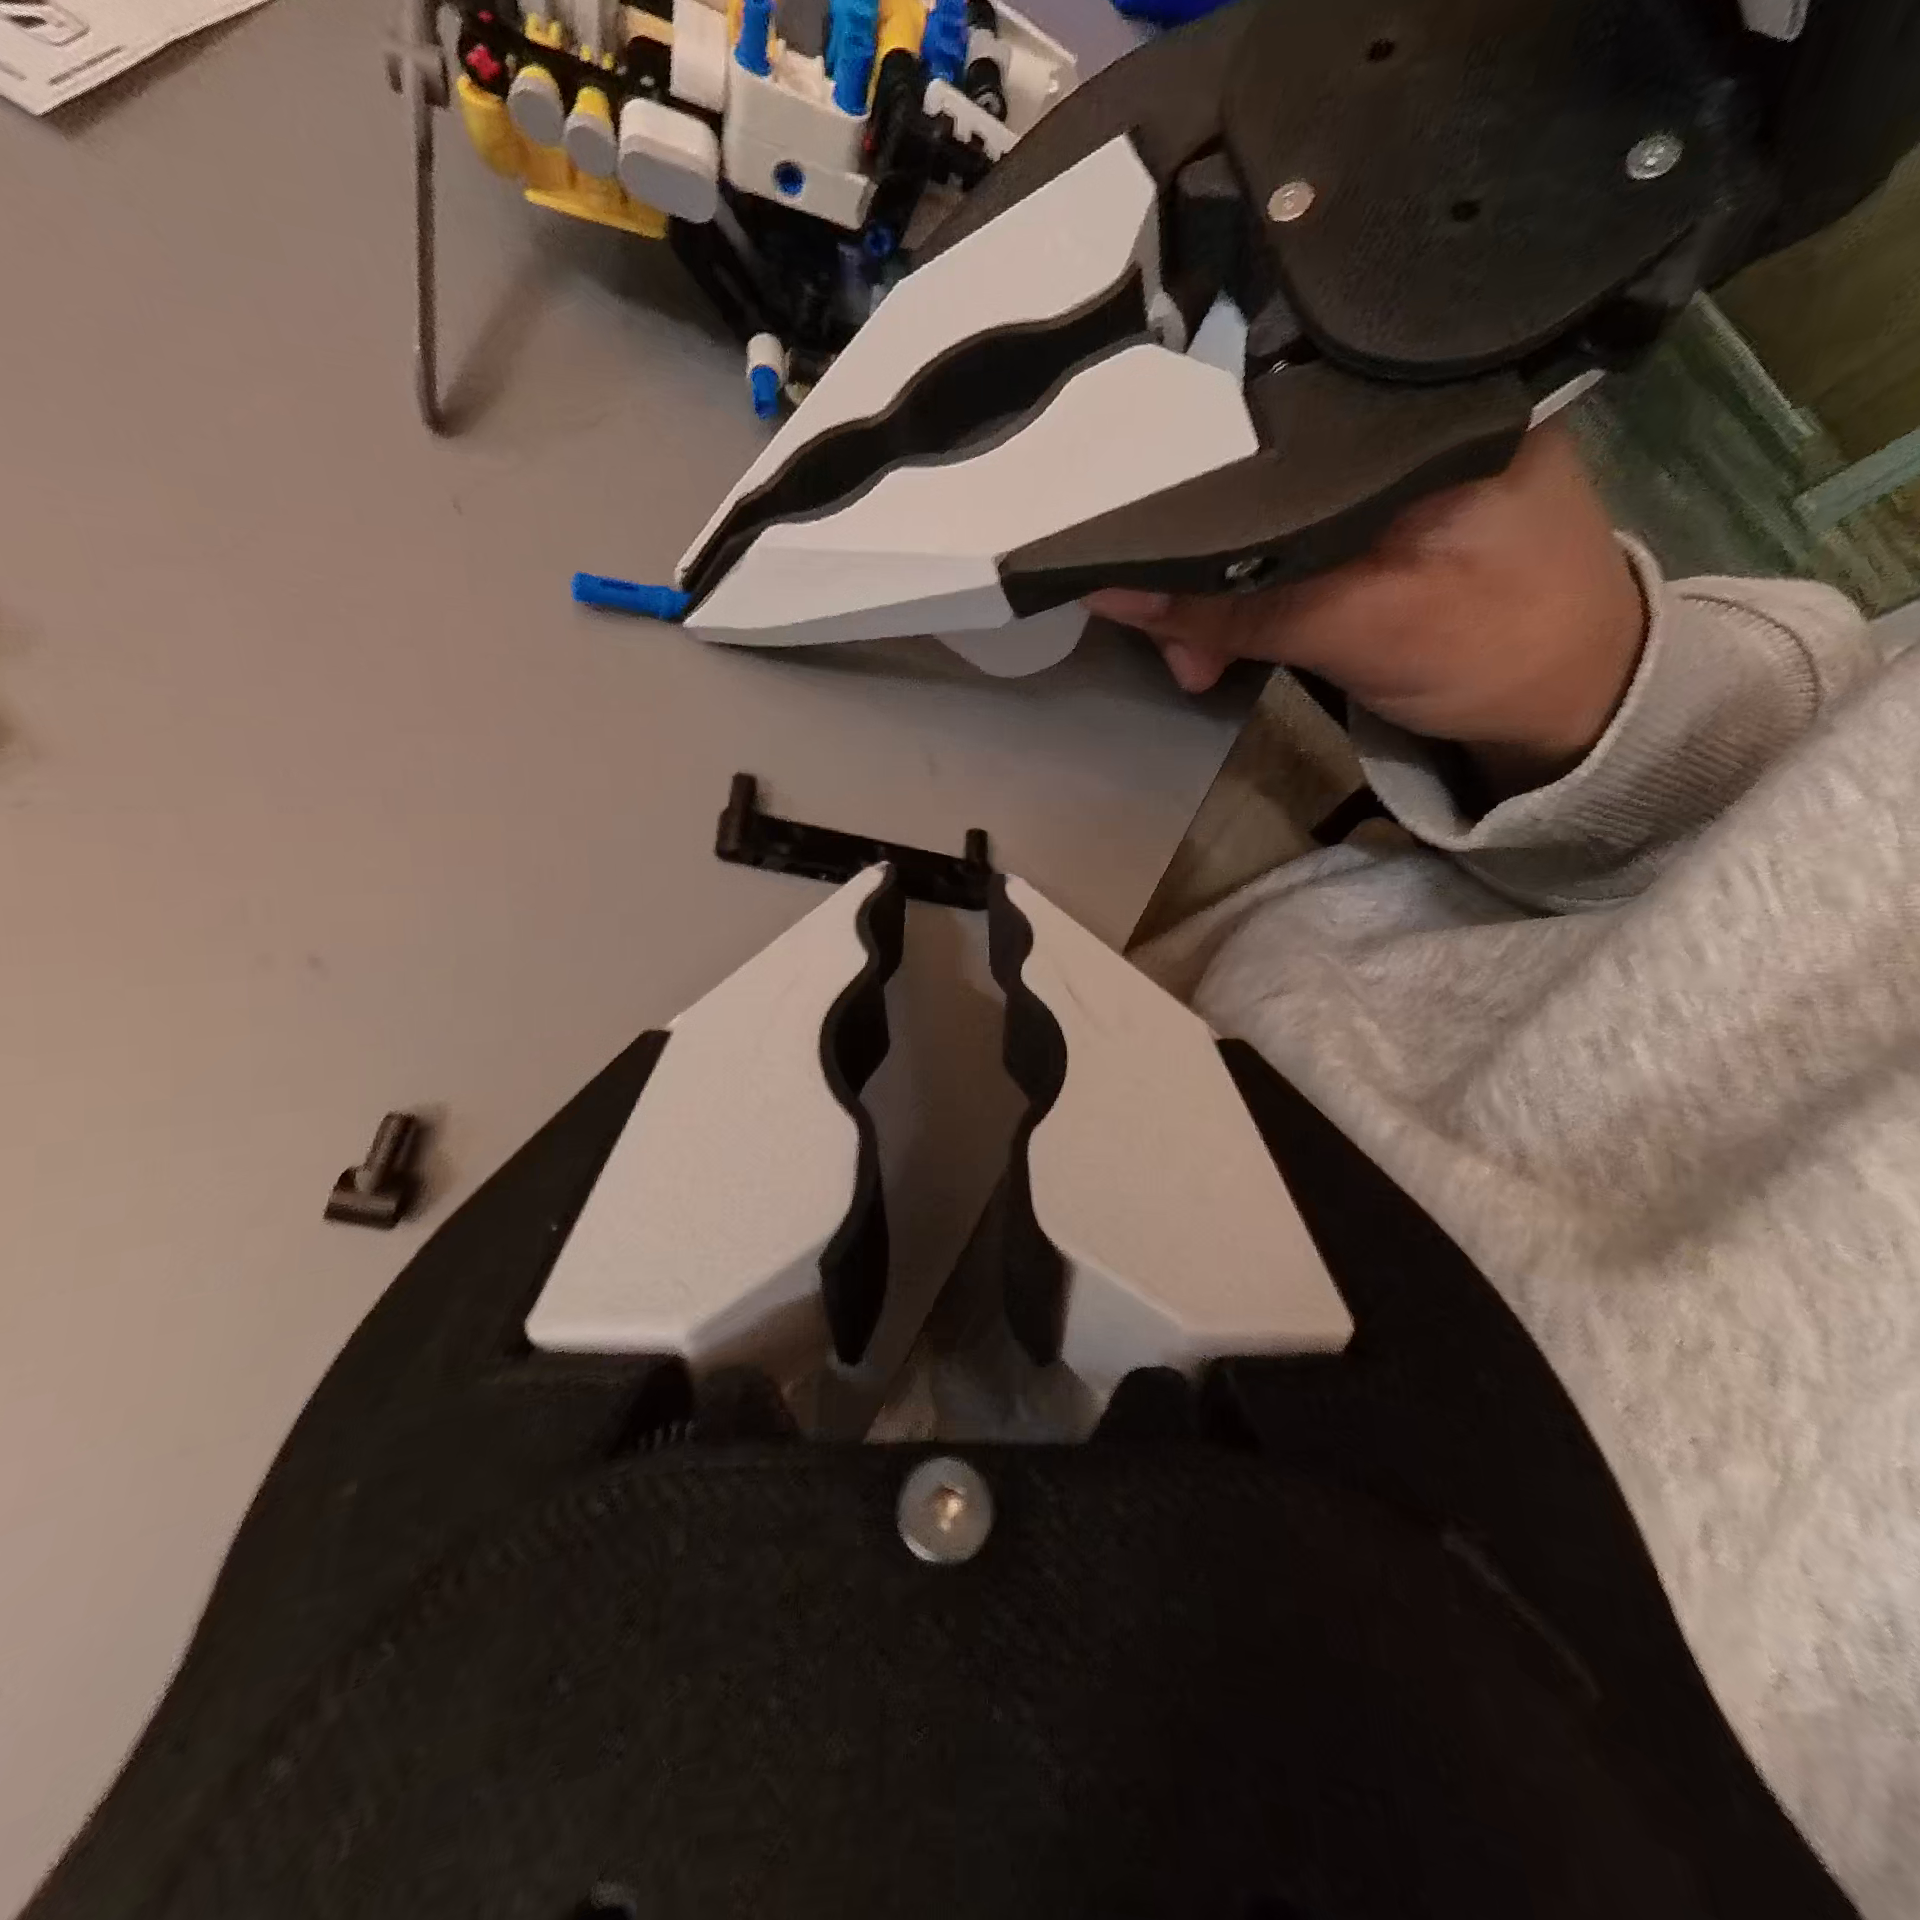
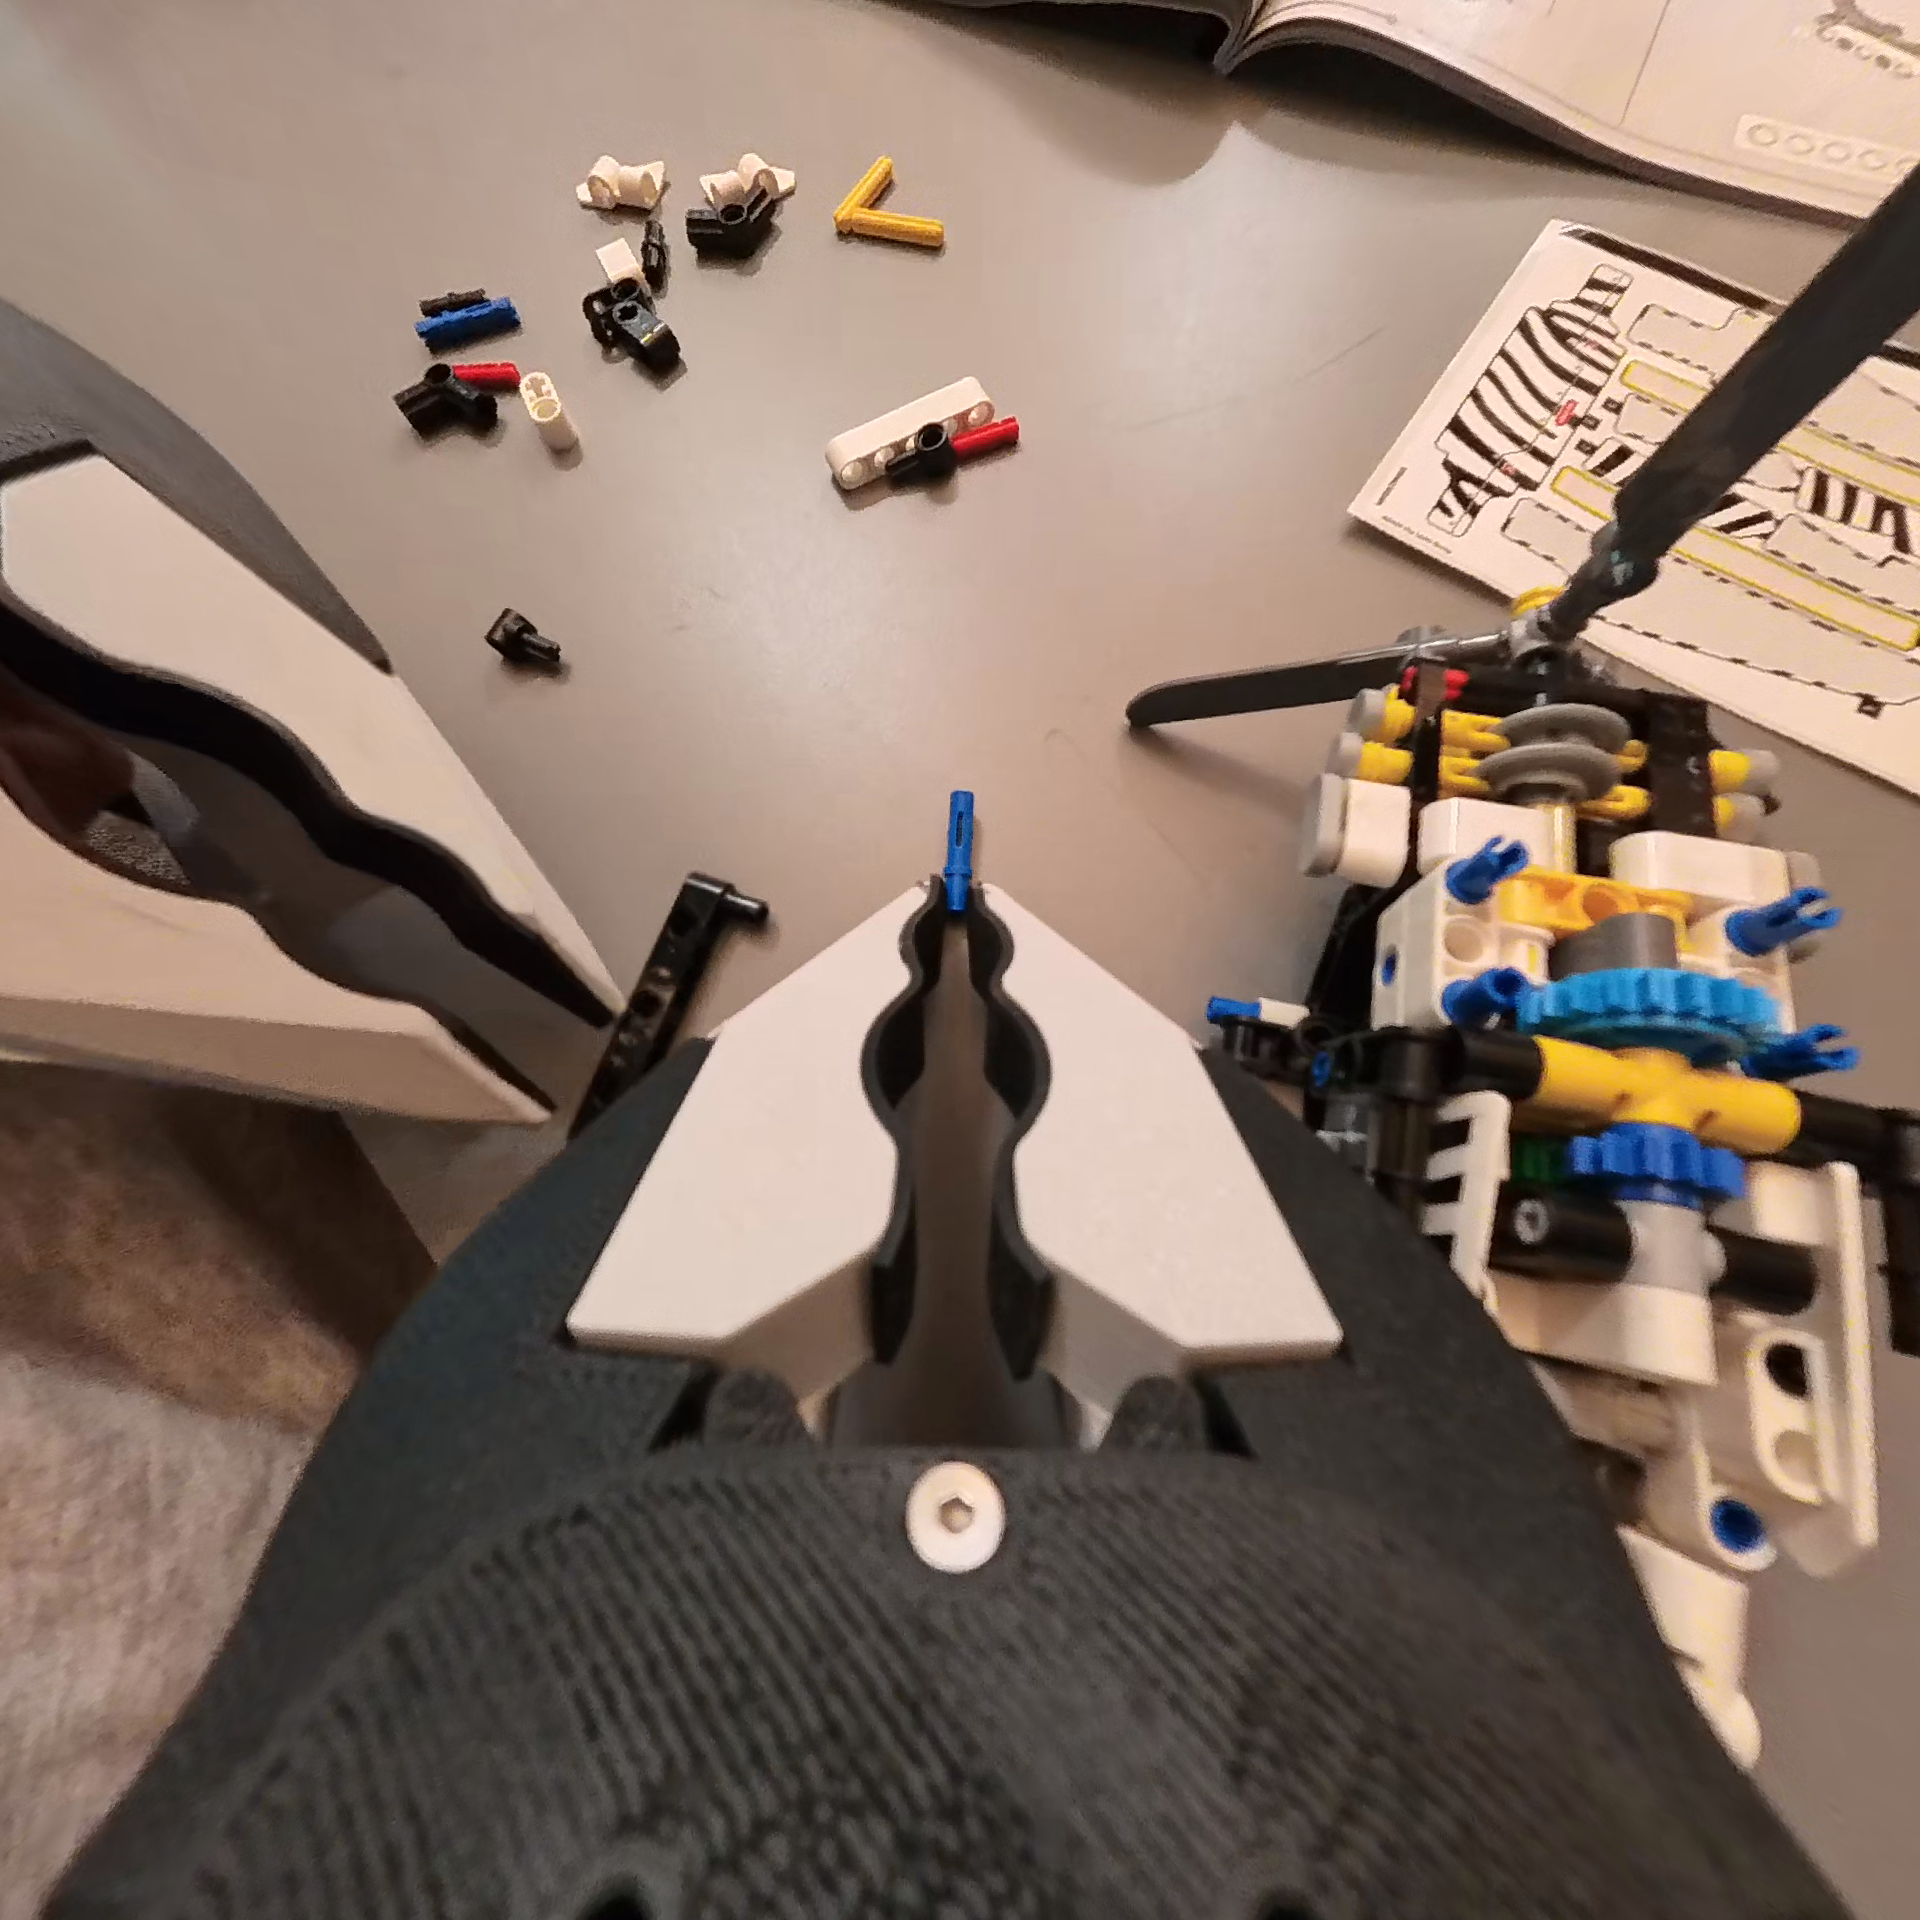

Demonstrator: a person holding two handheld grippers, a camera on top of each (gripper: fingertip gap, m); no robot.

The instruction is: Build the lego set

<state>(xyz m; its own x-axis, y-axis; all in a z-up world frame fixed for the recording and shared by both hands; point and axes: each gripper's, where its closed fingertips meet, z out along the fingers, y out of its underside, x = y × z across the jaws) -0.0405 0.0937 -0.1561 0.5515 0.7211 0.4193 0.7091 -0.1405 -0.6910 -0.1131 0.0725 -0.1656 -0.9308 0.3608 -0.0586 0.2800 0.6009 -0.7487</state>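
Note:
My right gripper (image 2: 956, 891) is shut on a small blue pin (image 2: 961, 847) that sticks straight out past its tips, low over the grey table (image 2: 790, 665). In the left wrist view the right gripper (image 1: 691, 613) and its pin (image 1: 623, 600) sit just above the table. My left gripper (image 1: 943, 878) is slightly open. Its tips are at the right end of a thin black beam (image 1: 800, 836) lying on the table, and it does not grip the beam. The beam also shows in the right wrist view (image 2: 665, 987). The part-built helicopter model (image 2: 1558, 1039) stands to the right of my right gripper.
Several loose white, black, red, blue and yellow pieces (image 2: 623, 312) lie at the far side. A small black connector (image 1: 376, 1169) lies left of my left gripper. A sticker sheet (image 2: 1475, 457) and an open booklet (image 2: 1558, 94) lie far right. The table edge (image 1: 1195, 810) is close.

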